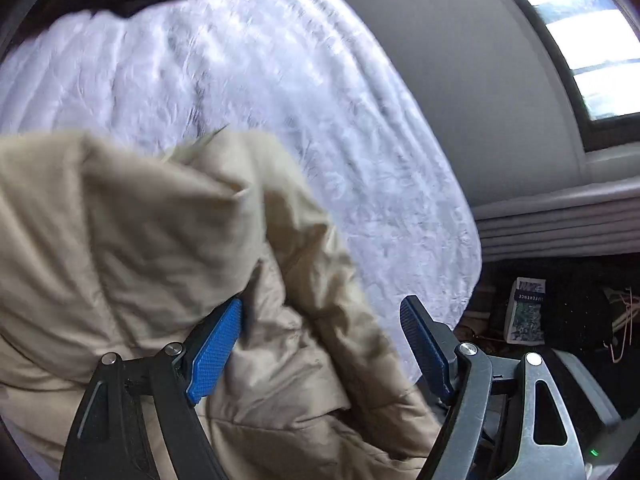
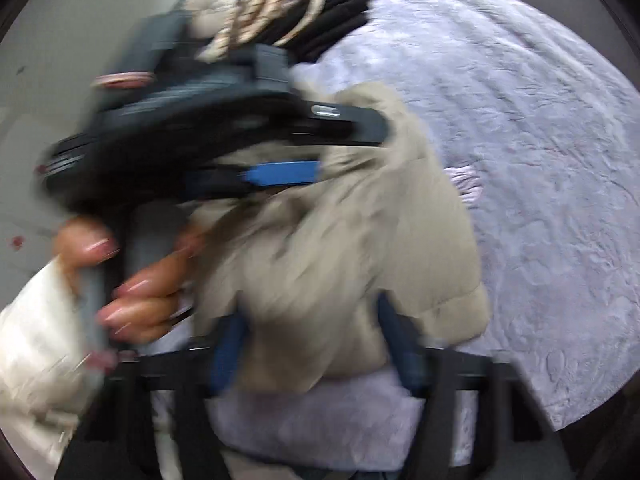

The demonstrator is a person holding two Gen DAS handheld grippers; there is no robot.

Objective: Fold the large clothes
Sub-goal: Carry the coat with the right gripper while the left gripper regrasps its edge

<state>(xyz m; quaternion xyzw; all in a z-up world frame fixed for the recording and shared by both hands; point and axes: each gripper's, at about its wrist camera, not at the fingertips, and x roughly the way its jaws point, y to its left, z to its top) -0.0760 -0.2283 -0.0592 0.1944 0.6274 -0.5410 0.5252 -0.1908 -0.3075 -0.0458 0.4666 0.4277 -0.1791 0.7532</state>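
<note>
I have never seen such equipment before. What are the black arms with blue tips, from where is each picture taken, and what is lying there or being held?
There is no robot here. A person holds a two-finger tool, called a gripper, in each hand. Each picture comes from a wide-angle camera on one tool, looking along its fingers.

The left wrist picture shows the left gripper, open over a beige padded jacket that lies on a pale textured bedspread.

The right wrist picture is from the right gripper. The jacket lies between its blue pads, but blur hides whether they pinch it. This view also shows the person's hand carrying the left gripper. Dark clothes lie at the far end.
</note>
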